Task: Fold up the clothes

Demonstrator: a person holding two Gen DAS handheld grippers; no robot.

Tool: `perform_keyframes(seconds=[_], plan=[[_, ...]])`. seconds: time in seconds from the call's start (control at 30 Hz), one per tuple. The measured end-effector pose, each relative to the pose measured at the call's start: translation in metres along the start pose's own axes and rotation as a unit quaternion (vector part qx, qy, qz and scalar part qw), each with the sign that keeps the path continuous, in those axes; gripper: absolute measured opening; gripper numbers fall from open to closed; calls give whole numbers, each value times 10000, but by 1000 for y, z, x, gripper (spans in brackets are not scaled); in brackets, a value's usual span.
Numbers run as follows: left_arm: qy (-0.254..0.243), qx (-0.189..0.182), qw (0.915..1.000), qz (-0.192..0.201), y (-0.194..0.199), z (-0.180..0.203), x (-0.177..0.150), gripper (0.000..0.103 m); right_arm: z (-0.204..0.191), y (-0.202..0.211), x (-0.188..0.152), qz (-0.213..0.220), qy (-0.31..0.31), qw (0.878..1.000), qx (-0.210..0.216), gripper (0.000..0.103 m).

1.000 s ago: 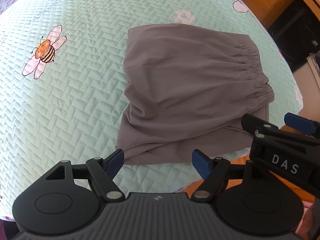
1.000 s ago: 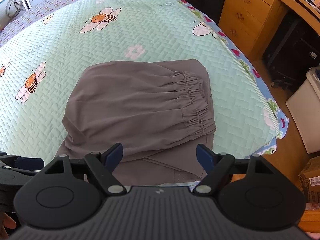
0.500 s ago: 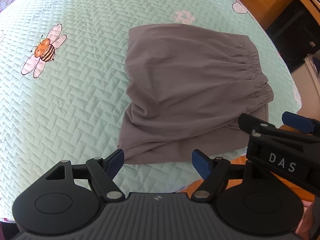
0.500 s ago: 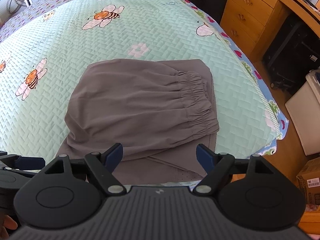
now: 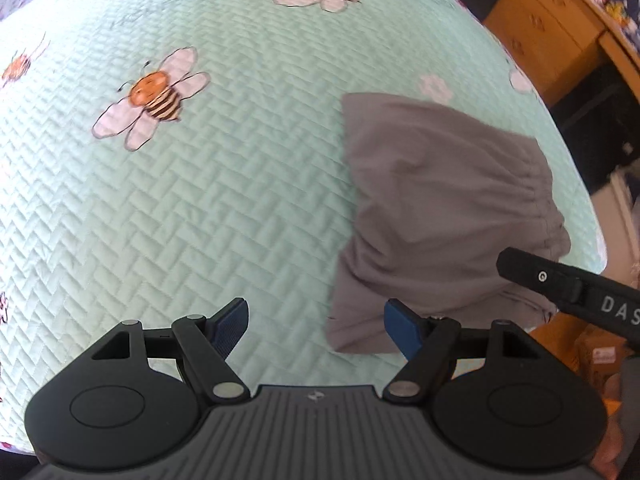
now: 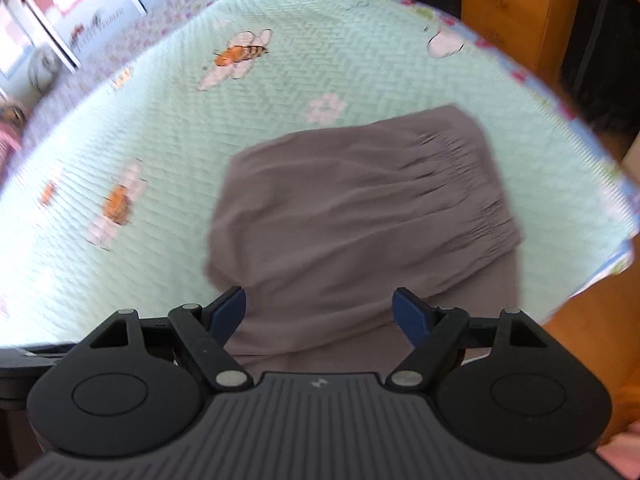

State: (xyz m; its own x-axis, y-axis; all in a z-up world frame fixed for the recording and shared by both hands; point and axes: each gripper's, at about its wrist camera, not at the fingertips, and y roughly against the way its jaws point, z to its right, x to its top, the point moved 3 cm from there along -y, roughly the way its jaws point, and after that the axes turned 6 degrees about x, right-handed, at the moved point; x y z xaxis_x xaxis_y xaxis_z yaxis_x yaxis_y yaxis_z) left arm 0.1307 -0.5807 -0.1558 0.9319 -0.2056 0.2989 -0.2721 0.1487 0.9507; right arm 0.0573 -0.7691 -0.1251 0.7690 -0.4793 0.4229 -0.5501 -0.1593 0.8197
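Window-lit room edge (image 6: 60, 8) solely behind right tool (image 6: 320, 312).

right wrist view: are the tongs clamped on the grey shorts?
No, the right tongs stand wide open above the grey shorts, pads pressing nothing.
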Motion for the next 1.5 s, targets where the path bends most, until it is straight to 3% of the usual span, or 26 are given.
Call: perform_keyframes(seconds=[0.07, 0.2, 0.37, 0.47, 0.57, 0.67, 0.83, 0.9, 1.0, 1.07, 1.13, 1.23, 1.37, 1.5], plan=[[93, -9, 9999, 76, 0, -13, -1, 77, -3, -4, -3, 24, -210, 9991, 359, 81], [76, 86, 9998, 182, 0, -32, -3, 77, -17, -13, -10, 54, -311, 9976, 624, 81], [298, -98, 9993, 215, 1, -59, -4, 77, -29, -24, -16, 0, -607, 9933, 984, 81], [430, -254, 9980, 389, 5, -78, -5, 77, -40, -27, -21, 62, -804, 9834, 1625, 81], [634, -477, 9941, 741, 13, -106, -9, 77, -58, -32, -30, 318, -989, 9606, 2578, 88], [916, -363, 9912, 879, 14, -148, -17, 77, -94, -50, -38, 150, -718, 9520, 2971, 89], [1203, 542, 9844, 1161, 15, -222, -35, 77, -166, -92, -61, -335, -292, 9541, 2962, 89], [1193, 871, 9770, 1539, 25, -244, -44, 77, -194, -104, -68, -375, -92, 9551, 2937, 89], [885, 1331, 9596, 2317, 48, -263, -52, 78, -240, -84, -79, 679, 896, 9582, 2629, 89], [815, 1488, 9585, 2289, 50, -273, -43, 84, -267, -67, -84, 1553, 1745, 9441, 2327, 93], [929, 1465, 9608, 2163, 44, -284, -32, 84, -286, -66, -84, 1997, 2095, 9344, 2079, 103], [1196, 1249, 9602, 2192, 36, -296, -16, 84, -303, -95, -68, 1974, 2200, 9404, 1680, 103], [1324, 1037, 9451, 2801, 45, -297, -7, 84, -304, -137, -46, 1597, 2047, 9574, 1263, 103], [1471, 888, 9234, 3432, 71, -298, -2, 84, -289, -147, -55, 1503, 1861, 9621, 1309, 103]])
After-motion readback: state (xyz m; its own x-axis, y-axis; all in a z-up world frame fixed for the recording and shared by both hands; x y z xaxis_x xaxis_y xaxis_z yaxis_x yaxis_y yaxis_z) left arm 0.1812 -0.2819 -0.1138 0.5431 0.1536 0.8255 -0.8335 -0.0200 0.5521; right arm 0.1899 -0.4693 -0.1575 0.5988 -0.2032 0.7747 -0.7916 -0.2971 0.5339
